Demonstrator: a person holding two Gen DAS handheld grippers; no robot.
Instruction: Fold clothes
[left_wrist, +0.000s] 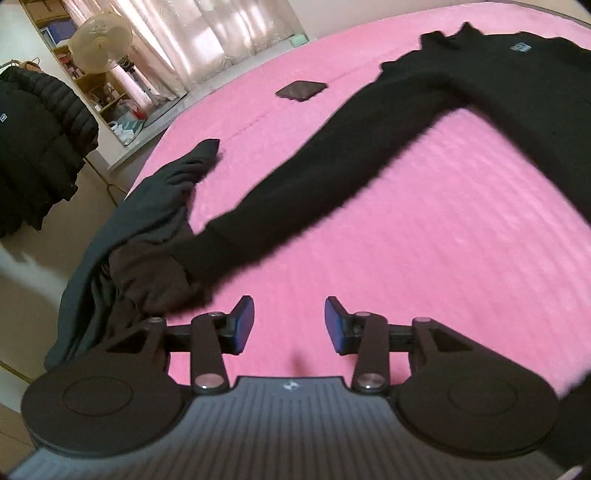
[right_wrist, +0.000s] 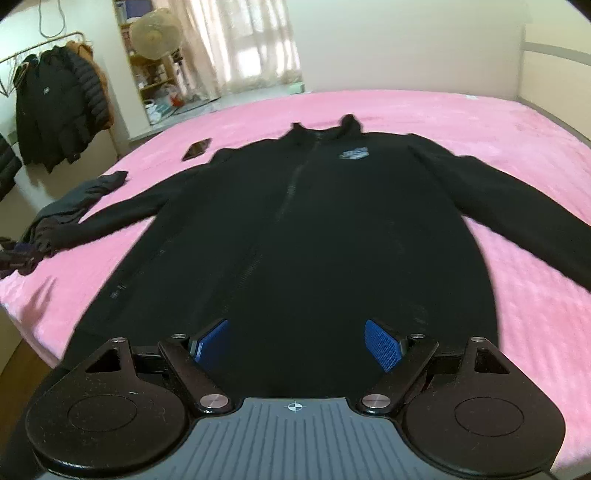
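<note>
Folding looks barely begun, judged from how the black jacket (right_wrist: 295, 229) lies: flat and front-up on the pink bed (right_wrist: 498, 122), both sleeves spread wide; left of the jacket a heap of dark clothes (left_wrist: 147, 251) sits at the bed's edge, touching the left cuff; the left gripper (left_wrist: 289, 325) hovers just beside that cuff, fingers apart and empty; the right gripper (right_wrist: 295, 345) hangs over the jacket's hem, fingers spread, holding nothing; every fold remains.

A home bedroom: pink bed (right_wrist: 480, 122), curtains (right_wrist: 255, 44), hanging coats (right_wrist: 59, 107).
</note>
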